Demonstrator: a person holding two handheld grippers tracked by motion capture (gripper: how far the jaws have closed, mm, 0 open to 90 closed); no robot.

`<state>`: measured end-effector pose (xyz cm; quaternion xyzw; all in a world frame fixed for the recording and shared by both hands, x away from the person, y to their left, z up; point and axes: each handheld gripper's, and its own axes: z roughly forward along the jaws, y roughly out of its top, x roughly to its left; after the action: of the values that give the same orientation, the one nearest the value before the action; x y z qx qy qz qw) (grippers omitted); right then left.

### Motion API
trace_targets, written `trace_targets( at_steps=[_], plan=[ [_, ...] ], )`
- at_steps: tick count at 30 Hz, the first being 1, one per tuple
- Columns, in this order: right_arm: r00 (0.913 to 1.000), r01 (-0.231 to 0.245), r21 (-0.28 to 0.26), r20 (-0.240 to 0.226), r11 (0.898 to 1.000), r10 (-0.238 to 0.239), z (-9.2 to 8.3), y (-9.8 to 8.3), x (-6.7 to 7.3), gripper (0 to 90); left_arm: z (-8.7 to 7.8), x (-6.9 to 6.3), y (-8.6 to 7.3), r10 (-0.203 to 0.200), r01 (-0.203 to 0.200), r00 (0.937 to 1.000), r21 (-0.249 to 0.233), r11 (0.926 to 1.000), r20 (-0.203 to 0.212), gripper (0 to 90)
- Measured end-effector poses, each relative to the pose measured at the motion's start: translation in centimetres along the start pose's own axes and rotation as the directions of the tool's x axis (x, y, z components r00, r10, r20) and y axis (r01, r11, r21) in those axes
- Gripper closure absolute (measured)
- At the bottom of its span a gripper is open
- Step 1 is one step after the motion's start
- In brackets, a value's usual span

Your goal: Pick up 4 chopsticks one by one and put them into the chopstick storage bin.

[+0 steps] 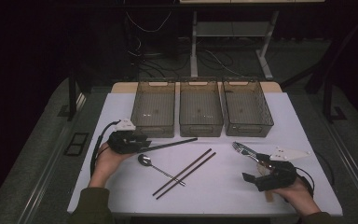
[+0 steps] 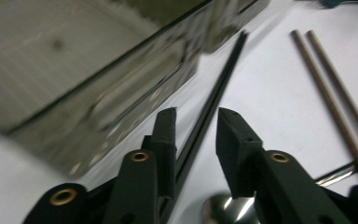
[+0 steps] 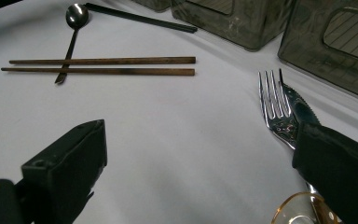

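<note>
The left gripper (image 1: 142, 141) stood just in front of the left basket (image 1: 154, 108), its jaws partly apart with the black chopsticks (image 2: 214, 100) running between them; the left pad lay against the sticks while the right pad stood clear, so no grip was pressing on them. The black chopsticks lay on the white table (image 1: 233, 186), stretching from that gripper toward the front of the middle basket (image 1: 200, 108). Just beside them lay a spoon (image 1: 145, 160), its handle crossing under a pair of brown chopsticks (image 1: 186, 171) near the table's middle. The right gripper (image 1: 256, 171) rested at the right side, jaws wide apart and holding nothing; a fork (image 3: 275, 109) and a knife (image 3: 298, 106) lay side by side by one of its jaws. The right basket (image 1: 247, 108) stood behind them.
</note>
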<state>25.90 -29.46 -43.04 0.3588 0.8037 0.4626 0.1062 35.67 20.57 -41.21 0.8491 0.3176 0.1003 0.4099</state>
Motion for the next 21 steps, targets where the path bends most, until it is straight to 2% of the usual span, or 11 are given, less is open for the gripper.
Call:
trace_targets(
  at_steps=[4,7,15,21],
  plan=[
    [1.0000,-0.001,0.002,-0.001,1.000,0.001,0.0,0.0,0.0,3.2,-0.5,1.1,-1.4,-0.027,0.027,0.9995,0.012,0.9996,-0.018,69.0],
    [1.0000,-0.001,0.004,-0.003,1.000,0.001,0.1,0.0,0.0,3.2,-0.5,1.5,-2.2,-0.039,0.040,0.9991,0.033,0.9987,-0.014,69.0],
    [1.0000,-0.001,0.004,-0.003,1.000,0.001,0.1,0.0,0.0,3.2,0.4,1.9,-2.7,-0.022,0.021,0.9997,0.086,0.9961,0.011,66.6],
    [1.0000,-0.001,0.005,-0.003,1.000,0.001,0.1,0.0,0.0,3.2,0.8,2.1,-3.2,0.006,-0.010,0.9996,0.126,0.9919,0.029,66.7]
  ],
)
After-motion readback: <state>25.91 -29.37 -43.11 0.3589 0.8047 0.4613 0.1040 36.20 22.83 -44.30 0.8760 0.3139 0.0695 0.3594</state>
